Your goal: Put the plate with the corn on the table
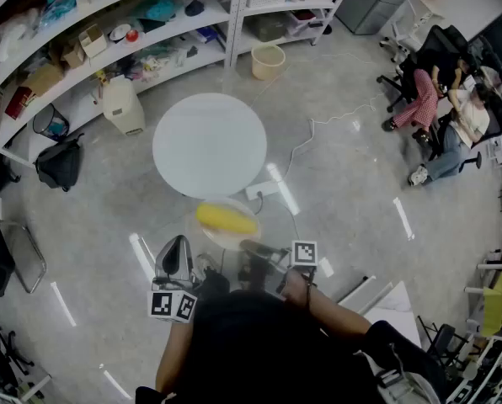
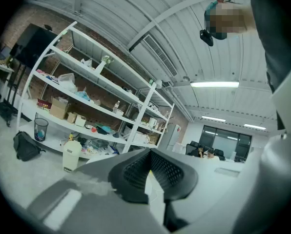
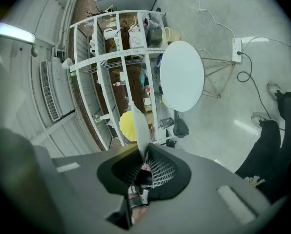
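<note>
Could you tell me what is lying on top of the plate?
A yellow corn cob lies on the plate, which the right gripper pinches by its near rim. The rim section between its fingers is covered, and the plate's underside cannot be seen.

Head camera steeply above table [image 1: 209, 144]
</note>
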A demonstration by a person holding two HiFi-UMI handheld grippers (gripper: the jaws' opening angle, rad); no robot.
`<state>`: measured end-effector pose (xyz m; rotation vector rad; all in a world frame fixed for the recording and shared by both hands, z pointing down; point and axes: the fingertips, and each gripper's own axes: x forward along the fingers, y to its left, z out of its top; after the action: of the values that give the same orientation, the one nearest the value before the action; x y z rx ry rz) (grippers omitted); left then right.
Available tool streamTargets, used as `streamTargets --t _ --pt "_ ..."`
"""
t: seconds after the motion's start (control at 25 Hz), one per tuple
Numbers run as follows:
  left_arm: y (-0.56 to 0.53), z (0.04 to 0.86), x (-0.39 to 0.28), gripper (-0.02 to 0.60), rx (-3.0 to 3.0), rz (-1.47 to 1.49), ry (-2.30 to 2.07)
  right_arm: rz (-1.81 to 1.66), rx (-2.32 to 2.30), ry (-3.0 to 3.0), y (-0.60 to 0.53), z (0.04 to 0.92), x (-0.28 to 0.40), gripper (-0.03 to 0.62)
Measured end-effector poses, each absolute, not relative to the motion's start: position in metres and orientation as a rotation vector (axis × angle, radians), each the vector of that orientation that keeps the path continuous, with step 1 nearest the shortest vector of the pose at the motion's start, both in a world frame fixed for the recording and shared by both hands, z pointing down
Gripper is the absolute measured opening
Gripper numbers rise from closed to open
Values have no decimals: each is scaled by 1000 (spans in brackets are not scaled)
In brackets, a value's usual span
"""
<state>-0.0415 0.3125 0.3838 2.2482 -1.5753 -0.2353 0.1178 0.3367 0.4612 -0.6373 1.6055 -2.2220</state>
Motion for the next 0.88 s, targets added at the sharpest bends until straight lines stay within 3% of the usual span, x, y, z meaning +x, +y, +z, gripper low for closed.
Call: streamTargets --t 0.88 --pt "311 383 -70 5 2281 -239 -1551 -2200 -664 1673 341 460 92 41"
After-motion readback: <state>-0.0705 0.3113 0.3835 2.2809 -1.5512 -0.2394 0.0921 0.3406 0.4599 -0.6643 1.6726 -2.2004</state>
